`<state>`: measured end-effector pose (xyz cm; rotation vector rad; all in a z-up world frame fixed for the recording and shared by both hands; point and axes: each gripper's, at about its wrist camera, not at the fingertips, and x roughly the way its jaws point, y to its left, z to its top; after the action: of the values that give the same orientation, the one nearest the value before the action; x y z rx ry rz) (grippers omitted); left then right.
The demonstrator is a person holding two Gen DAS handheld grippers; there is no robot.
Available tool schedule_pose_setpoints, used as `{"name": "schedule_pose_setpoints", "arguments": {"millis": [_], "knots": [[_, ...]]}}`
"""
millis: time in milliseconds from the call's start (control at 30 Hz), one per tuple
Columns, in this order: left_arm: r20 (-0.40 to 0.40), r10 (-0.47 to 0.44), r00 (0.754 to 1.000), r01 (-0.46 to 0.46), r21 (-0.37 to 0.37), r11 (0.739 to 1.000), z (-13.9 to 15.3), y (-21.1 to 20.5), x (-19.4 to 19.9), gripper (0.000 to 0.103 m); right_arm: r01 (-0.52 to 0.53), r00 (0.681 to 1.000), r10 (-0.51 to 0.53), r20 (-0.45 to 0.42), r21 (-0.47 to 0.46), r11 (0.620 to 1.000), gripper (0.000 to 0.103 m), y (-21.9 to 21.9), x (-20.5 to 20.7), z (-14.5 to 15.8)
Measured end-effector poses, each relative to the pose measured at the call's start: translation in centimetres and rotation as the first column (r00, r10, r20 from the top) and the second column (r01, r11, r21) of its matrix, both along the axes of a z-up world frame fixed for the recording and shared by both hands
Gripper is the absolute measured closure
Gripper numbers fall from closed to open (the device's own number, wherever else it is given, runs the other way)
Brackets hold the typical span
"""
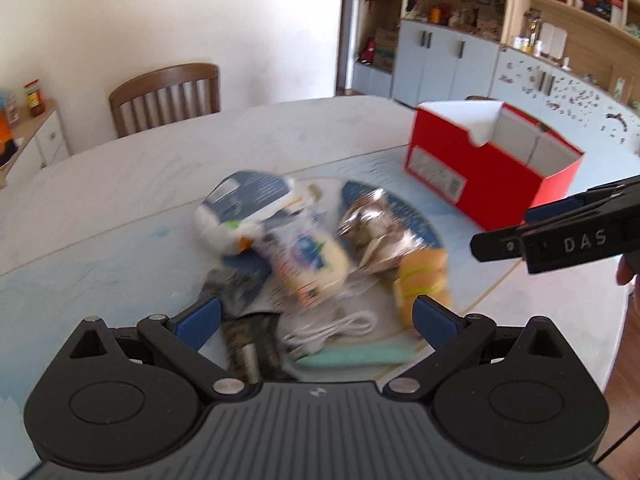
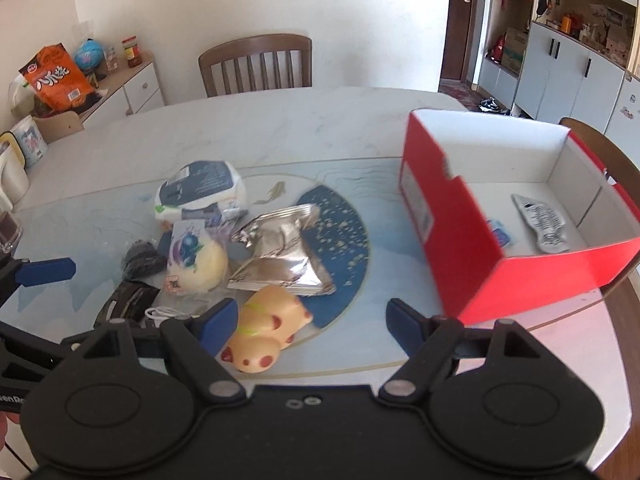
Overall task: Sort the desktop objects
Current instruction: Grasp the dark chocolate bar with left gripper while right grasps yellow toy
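With its jaws released, the right gripper (image 2: pixel 308 326) hovers above the squishy toy (image 2: pixel 266 330) lying just inside the left jaw on the tabletop (image 2: pixel 280 128); it looks soft and light, best pinched across its middle.

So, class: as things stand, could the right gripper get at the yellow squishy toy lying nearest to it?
Probably yes. The right gripper is open and empty, and the yellow toy lies just ahead beside its left finger, on top of the table with nothing covering it.
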<state>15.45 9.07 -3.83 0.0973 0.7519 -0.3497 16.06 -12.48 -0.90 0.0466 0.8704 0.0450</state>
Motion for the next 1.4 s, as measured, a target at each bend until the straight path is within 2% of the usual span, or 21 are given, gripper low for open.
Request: {"name": "schedule_pose_setpoints", "arguments": {"millis": [300,700,833,1133,1267,1400], "knots": [[-0.028,0.046,0.999,-0.045,0.031,0.998,-2.8,1.5,0.7,0.000,0.000,0.999,0.001,-0.039,0.012,1.000,0.025,2.2,1.3,-2.5],[-0.059,0.076,0.995,-0.076,0.012,0.997,-4.6,2.7,2.4,0.002,0.005,0.995,-0.003,-0.097,0.019,1.000,0.032,3.5,2.6,-4.8],[-0.072,0.076,0.994,-0.075,0.017,0.997,-5.0,2.7,2.8,0.009,0.033,0.991,-0.028,-0.128,0.038,0.999,0.034,3.3,3.1,-5.5],[-0.100,0.090,0.991,-0.089,0.015,0.996,-5.8,3.4,3.4,0.032,0.067,0.984,-0.057,-0.168,0.056,0.996,0.039,3.2,3.7,-6.5],[-0.105,0.091,0.990,-0.089,0.020,0.996,-5.8,3.5,3.6,0.042,0.069,0.983,-0.058,-0.175,0.057,0.996,0.047,3.4,3.9,-6.7],[-0.113,0.089,0.990,-0.088,0.018,0.996,-6.0,3.5,3.7,0.046,0.068,0.982,-0.057,-0.178,0.058,0.996,0.049,3.5,4.0,-6.6]]}}
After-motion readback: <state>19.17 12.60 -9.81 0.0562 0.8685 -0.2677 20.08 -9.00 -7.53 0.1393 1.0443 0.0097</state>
